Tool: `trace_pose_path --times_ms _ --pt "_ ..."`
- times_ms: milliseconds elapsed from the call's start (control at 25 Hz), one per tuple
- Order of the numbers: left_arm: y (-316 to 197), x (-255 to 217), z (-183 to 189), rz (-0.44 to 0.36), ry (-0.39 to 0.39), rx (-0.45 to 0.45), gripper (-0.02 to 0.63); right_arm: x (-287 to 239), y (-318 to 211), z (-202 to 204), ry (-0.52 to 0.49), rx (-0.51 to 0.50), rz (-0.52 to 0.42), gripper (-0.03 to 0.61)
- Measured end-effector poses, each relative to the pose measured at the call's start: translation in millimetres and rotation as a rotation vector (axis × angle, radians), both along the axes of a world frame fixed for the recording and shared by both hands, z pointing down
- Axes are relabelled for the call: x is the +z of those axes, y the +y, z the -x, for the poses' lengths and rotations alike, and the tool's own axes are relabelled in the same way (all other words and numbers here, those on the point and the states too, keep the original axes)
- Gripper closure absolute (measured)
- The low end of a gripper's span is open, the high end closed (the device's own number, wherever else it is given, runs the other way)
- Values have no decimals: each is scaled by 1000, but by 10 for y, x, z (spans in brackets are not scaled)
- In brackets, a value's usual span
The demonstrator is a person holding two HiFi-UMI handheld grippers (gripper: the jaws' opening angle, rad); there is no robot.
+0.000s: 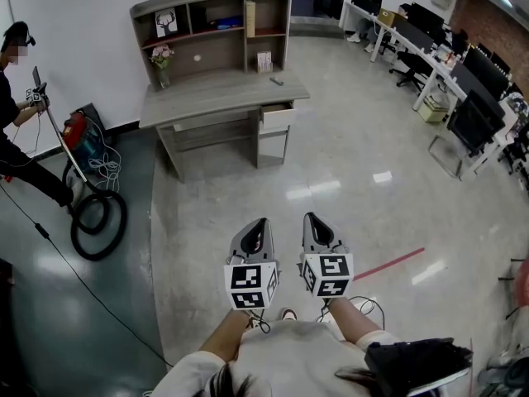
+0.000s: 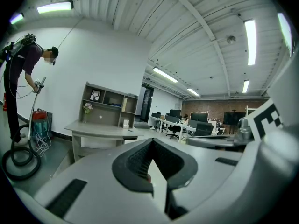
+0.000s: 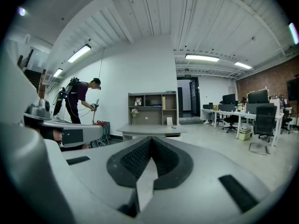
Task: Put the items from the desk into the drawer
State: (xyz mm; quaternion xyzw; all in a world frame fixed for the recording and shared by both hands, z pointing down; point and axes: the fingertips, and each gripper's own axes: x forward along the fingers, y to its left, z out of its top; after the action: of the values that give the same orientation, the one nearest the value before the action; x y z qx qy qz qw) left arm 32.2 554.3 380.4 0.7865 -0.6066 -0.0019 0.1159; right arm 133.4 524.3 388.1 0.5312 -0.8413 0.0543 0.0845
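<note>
Far ahead across the floor stands the grey desk [image 1: 216, 99] with a shelf unit on top. A small dark item [image 1: 276, 81], a white boxy item [image 1: 264, 60] and a vase of flowers [image 1: 162, 57] rest on it. Its top drawer [image 1: 277, 117] at the right end is pulled partly out. My left gripper [image 1: 262, 222] and right gripper [image 1: 312, 217] are held side by side in front of me, both shut and empty, well short of the desk. The desk [image 2: 100, 130] also shows in the left gripper view and the desk [image 3: 149, 129] in the right gripper view.
At the left a person [image 1: 16, 114] works a red vacuum cleaner [image 1: 78, 131], its black hose [image 1: 97, 222] coiled on the floor. Rows of office desks with monitors [image 1: 463, 89] line the right side. A red tape strip [image 1: 388, 263] marks the floor near me.
</note>
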Motion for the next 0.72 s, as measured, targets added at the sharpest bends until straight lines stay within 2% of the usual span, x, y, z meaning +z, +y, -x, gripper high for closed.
trace_pose_path --times_ms 320,720 --pt "-61 116 275 21 6 22 615 134 -21 182 13 36 26 578" --pt "-343 227 286 32 4 65 615 267 -309 167 34 66 52 580"
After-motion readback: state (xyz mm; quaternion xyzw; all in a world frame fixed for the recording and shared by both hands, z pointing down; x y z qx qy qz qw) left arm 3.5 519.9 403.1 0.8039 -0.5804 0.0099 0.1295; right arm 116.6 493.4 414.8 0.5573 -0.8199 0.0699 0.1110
